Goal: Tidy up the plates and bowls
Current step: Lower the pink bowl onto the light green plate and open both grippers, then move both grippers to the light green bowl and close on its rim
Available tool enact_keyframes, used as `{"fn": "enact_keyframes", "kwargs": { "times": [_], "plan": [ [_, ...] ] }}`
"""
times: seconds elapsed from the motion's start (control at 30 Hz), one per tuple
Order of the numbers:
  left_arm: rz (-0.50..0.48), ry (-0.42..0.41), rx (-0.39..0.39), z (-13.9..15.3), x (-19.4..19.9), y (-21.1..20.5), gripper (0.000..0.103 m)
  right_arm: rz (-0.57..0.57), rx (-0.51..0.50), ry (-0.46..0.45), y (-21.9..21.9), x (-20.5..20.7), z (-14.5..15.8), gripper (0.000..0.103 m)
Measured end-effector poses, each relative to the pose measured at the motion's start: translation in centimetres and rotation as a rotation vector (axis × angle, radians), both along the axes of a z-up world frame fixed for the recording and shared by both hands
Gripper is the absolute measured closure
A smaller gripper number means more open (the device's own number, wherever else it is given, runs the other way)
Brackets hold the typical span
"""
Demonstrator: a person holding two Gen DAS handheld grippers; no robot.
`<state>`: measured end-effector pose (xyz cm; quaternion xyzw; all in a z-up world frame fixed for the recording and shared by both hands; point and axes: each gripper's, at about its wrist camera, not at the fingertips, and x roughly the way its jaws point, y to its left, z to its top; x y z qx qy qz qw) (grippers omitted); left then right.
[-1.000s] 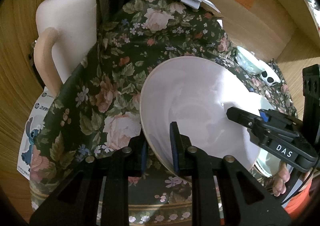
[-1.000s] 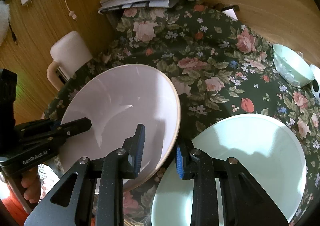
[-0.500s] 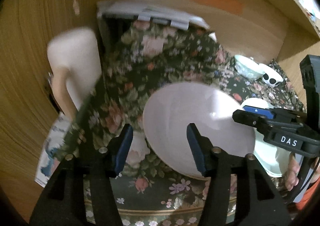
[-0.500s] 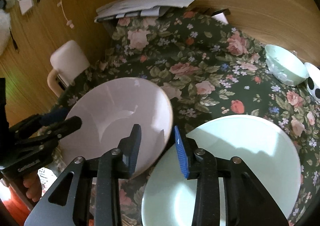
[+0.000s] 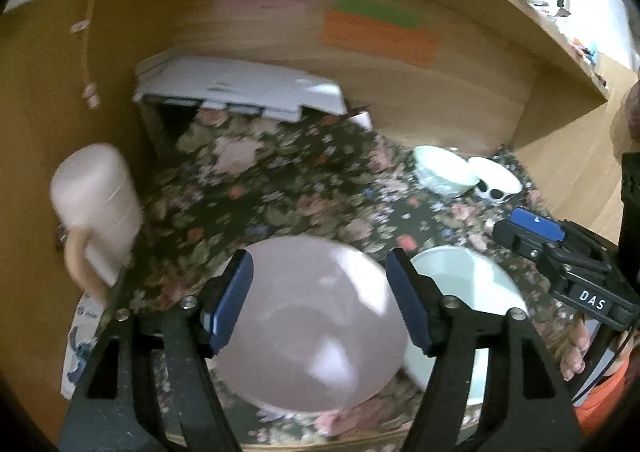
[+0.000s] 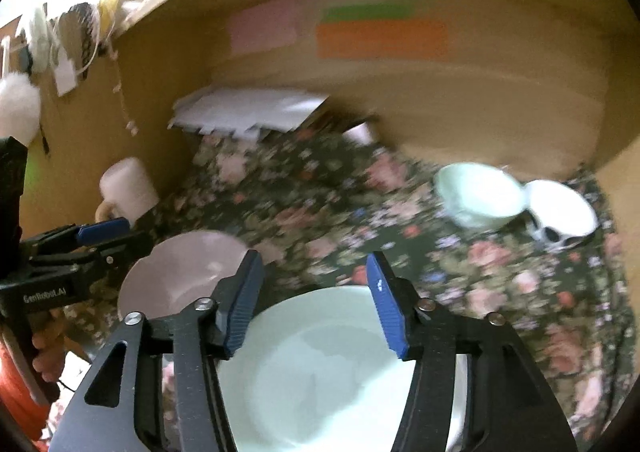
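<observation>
Pink plate and mint plate lie free on the floral cloth, both grippers parted above them

Left gripper point(image 5: 320, 300): its blue pads point(image 5: 232, 302) stand wide apart, having just been opening, and press on nothing. Between them, seen from above, lies the pink plate point(image 5: 308, 336), flat on the flowered tablecloth point(image 5: 280, 191) and clear of both pads.

Right gripper point(image 6: 316, 302): its jaws have also just been opening and grip nothing; the mint-green plate point(image 6: 320, 372) lies below and between the blue fingers point(image 6: 384, 304), untouched. In the left wrist view this plate sits just beside the pink one, on its right; whether the rims touch I cannot tell.

Farther out, near the far right edge of the cloth, a small mint bowl point(image 6: 478, 195) stands against a white bowl with black spots point(image 6: 560, 219). A pale pink mug point(image 5: 96, 207) stands at the left edge of the cloth. A stack of white papers point(image 5: 240, 91) rests on a dark box at the back, under coloured notes point(image 5: 376, 35) stuck on the wooden wall. Both views are blurred
</observation>
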<state>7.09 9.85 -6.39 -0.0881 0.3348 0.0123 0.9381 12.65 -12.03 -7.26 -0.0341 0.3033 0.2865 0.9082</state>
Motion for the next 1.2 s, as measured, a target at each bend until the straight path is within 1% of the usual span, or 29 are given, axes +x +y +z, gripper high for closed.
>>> {"fn": "enact_keyframes", "kwargs": {
  "times": [0.17,0.3,0.5,0.7,0.83,0.93,1.03,1.1,1.2],
  "plan": [
    [-0.069,0.017,-0.003,0.7,2.4,-2.6,0.026,-0.088,0.005,-0.039,-4.0,1.1,1.0,0.048],
    [-0.099,0.029,0.04,0.9,4.5,-5.1,0.023,-0.151,0.012,-0.041,-6.7,2.5,1.1,0.048],
    [-0.129,0.045,0.094,1.1,8.5,-8.1,0.022,-0.224,0.019,-0.009,-9.7,5.8,0.7,0.048],
    [-0.154,0.116,0.049,0.4,13.6,-9.4,0.022,-0.262,0.01,0.053,-11.2,9.6,-0.3,0.048],
    [-0.16,0.167,0.02,-0.7,16.7,-10.0,0.022,-0.263,0.053,0.111,-12.0,11.9,-1.1,0.048],
    [-0.159,0.212,0.005,-1.8,18.9,-10.2,0.022,-0.265,0.056,0.137,-11.9,13.7,-1.8,0.048],
    [-0.153,0.237,0.002,-2.8,20.7,-10.2,0.022,-0.267,0.046,0.156,-11.6,15.5,-2.4,0.053],
    [-0.145,0.248,0.017,-3.6,22.0,-10.2,0.022,-0.269,0.039,0.182,-11.3,16.9,-3.2,0.055],
    [-0.147,0.257,0.032,-4.3,23.4,-10.4,0.022,-0.274,0.034,0.228,-11.1,18.8,-4.6,0.063]
  ]
}}
